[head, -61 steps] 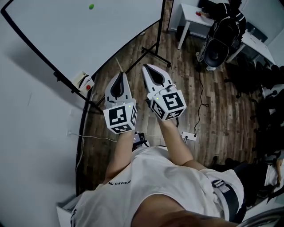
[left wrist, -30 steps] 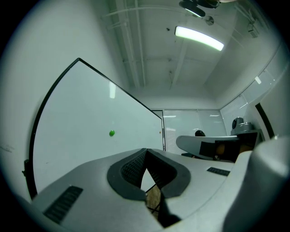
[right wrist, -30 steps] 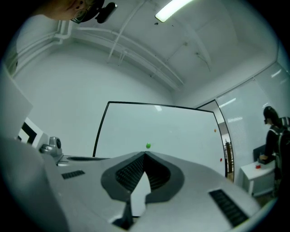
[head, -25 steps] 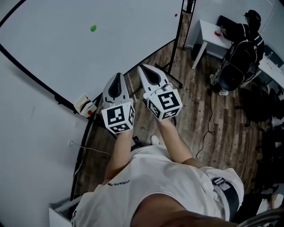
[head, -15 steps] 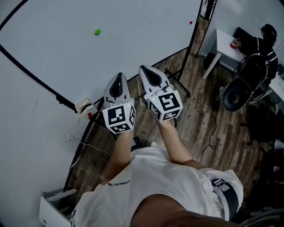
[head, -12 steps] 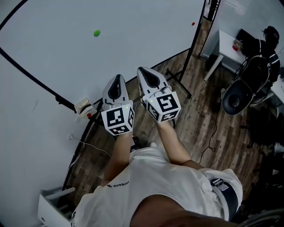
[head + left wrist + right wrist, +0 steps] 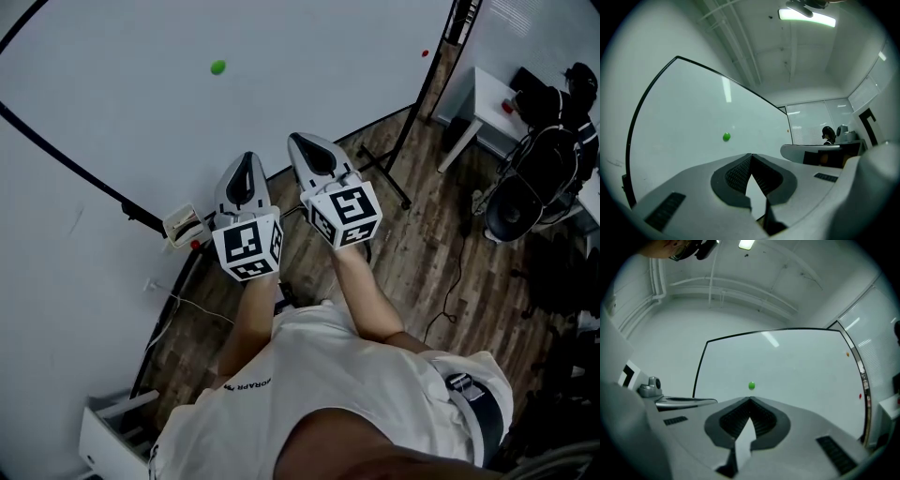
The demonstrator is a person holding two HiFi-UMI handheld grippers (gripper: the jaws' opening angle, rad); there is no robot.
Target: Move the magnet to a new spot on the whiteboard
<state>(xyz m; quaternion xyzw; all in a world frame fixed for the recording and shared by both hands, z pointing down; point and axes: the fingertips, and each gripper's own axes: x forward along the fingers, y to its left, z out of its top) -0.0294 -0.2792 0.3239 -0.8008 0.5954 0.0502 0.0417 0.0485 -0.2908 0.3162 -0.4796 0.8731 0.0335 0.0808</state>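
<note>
Both left tongs and right tongs pinched together, empty, green magnet on whiteboard ahead

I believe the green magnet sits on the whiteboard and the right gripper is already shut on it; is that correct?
Not quite: the right gripper is shut, but on nothing. The green magnet does sit on the whiteboard, but apart from the closed jaws and beyond their tips, as the right gripper view shows.
</note>
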